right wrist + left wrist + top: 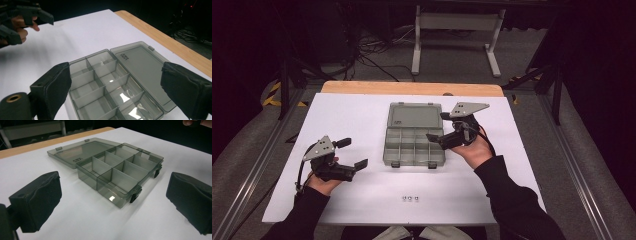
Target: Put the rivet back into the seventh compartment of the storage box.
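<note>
White tabletop [362, 195] with wooden far edge; open grey compartment box [414, 145] lies mid-surface, lid flat behind it; three small screws [410, 198] near front edge.

White sheet [362, 120] covers the table, wood edge [412, 88] bare at the far side. Grey floor [452, 65] beyond, with tangled cables [372, 47] and a white stand [457, 22]. Surrounding room dark; metal rails [249, 172] flank both sides.

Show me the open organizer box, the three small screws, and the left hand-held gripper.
organizer box [414, 142], high view, middle divider of the tray.
small screws [410, 198], high view, the middle screw.
left hand-held gripper [352, 153], high view, midway between its fingertips.
</note>
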### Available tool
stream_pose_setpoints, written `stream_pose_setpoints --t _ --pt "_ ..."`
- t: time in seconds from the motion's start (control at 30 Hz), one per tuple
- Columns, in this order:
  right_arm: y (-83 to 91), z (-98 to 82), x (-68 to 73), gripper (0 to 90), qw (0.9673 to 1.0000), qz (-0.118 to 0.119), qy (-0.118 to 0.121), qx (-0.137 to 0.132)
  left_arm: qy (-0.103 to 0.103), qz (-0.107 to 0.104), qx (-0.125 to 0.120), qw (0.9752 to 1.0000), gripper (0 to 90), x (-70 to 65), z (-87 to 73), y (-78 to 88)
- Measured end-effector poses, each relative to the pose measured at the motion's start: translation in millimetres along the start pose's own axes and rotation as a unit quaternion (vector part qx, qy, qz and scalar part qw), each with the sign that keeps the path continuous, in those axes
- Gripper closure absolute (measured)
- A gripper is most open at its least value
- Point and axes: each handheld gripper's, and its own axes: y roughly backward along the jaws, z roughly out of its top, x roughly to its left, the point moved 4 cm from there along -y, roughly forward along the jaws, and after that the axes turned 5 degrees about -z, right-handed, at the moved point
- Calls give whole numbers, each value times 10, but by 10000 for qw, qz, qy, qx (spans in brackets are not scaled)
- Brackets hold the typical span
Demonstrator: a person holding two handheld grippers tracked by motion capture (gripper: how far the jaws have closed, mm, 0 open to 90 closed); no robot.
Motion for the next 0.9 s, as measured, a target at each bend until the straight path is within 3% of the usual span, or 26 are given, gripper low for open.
stream_pose_setpoints --t 0.1,0.27,0.33,0.57,0.73,0.9 --pt "12 49 90 117 9997 36 204 113 37 -32 -149 9999 6 -8 10 50" --pt "13 80 177 126 9982 82 457 380 -59 92 -266 9996 4 -16 19 96" --pt "6 78 224 137 9971 254 477 537 -62 155 -315 9994 5 -21 20 109" --pt "-7 74 325 145 9939 365 665 805 -23 243 -323 9992 10 0 2 140" --pt "-5 77 371 173 9888 504 687 1228 -29 252 -296 9992 15 2 -2 135" --pt "1 80 420 176 9840 553 841 1470 -51 260 -234 9994 16 15 -9 136"
